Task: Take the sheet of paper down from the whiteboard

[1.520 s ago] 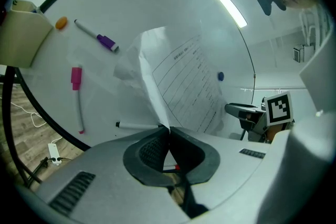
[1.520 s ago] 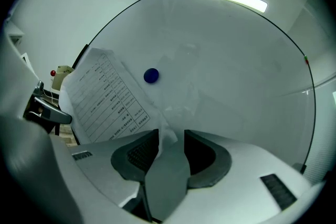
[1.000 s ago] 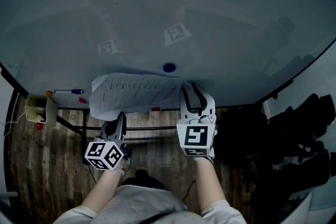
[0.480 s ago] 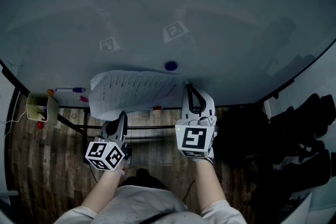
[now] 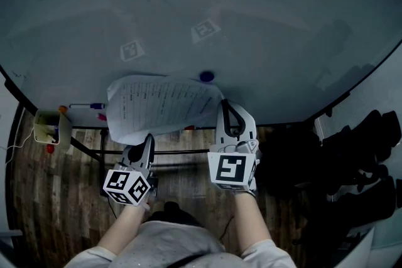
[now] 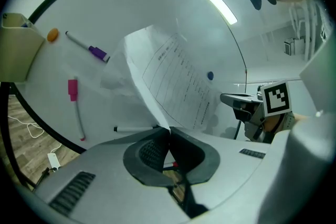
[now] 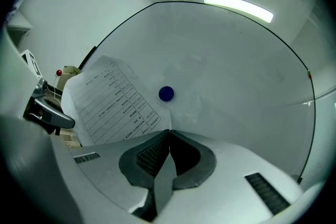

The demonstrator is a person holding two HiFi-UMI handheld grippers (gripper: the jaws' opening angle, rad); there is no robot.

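A printed sheet of paper (image 5: 160, 103) hangs loose in front of the whiteboard (image 5: 251, 22), below a blue magnet (image 5: 206, 76). My left gripper (image 5: 146, 138) is shut on the sheet's lower edge, and the sheet (image 6: 173, 81) rises from its pinched jaws in the left gripper view. My right gripper (image 5: 221, 105) is shut on the sheet's right corner. Its jaws have just been closing, and a strip of paper (image 7: 110, 102) runs between them. The magnet (image 7: 166, 93) sits just above that corner, clear of the sheet.
Markers (image 6: 89, 49) and a pink marker (image 6: 72, 89) cling to the board at the left. A yellowish holder (image 5: 49, 128) hangs at the board's left edge. Dark bags (image 5: 358, 166) lie on the floor at the right. Wooden floor (image 5: 56, 210) shows under the board's frame.
The right jaws stood open around the sheet's right corner and have shut on it. The sheet's top has lifted and bulged upward; the right gripper has risen slightly.
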